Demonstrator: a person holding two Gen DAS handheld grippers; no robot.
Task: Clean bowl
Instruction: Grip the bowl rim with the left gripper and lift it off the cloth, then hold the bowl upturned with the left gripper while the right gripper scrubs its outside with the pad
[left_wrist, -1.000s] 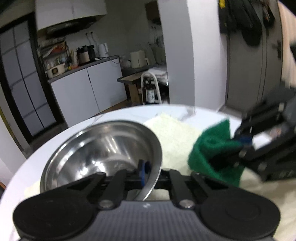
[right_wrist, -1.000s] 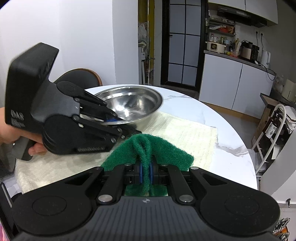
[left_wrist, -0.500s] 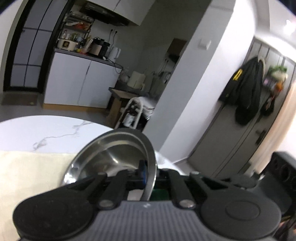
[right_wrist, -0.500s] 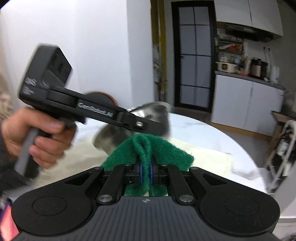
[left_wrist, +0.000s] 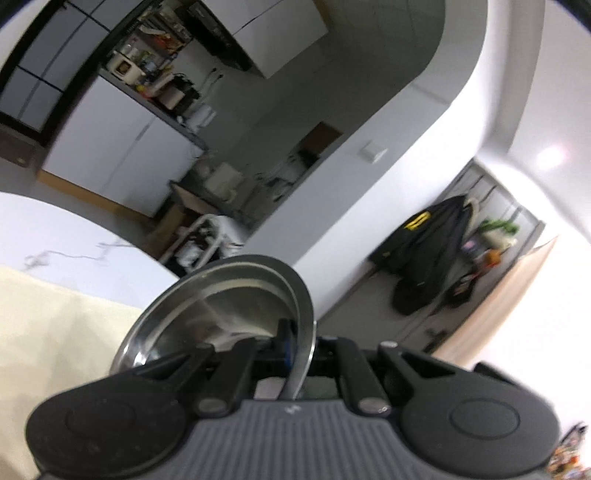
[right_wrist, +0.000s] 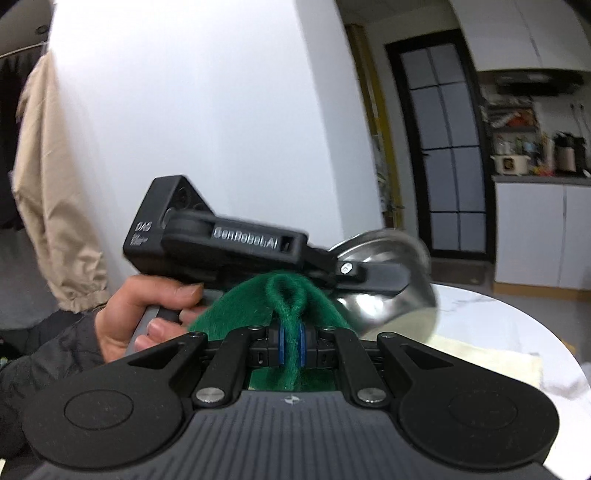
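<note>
White cabinets (left_wrist: 122, 147) and a cluttered counter are filling the background of a kitchen, with a dark glass-paned door (right_wrist: 443, 155) standing beside them and black coats (left_wrist: 428, 254) hanging on a far wall. Nearer, a round marble table (left_wrist: 74, 236) is carrying a cream cloth (left_wrist: 55, 332). Above it, the left gripper (left_wrist: 299, 347) is clamping the rim of the steel bowl (left_wrist: 221, 314), its jaws closed tight on the thin metal edge, and the bowl is hanging off the table, tipped up on its side so its open face is turning toward the left of the left wrist view. In the right wrist view the same bowl (right_wrist: 391, 280) is showing blurred past the left gripper's fingertips, above the table edge, while a bare hand (right_wrist: 147, 314) in a dark sleeve is wrapping the left gripper's handle. The right gripper (right_wrist: 291, 347) is pinching a folded green scouring pad (right_wrist: 284, 306), jaws closed on the fold, and the pad is sitting just below and in front of the left gripper's body, near the bowl but apart from it.
</note>
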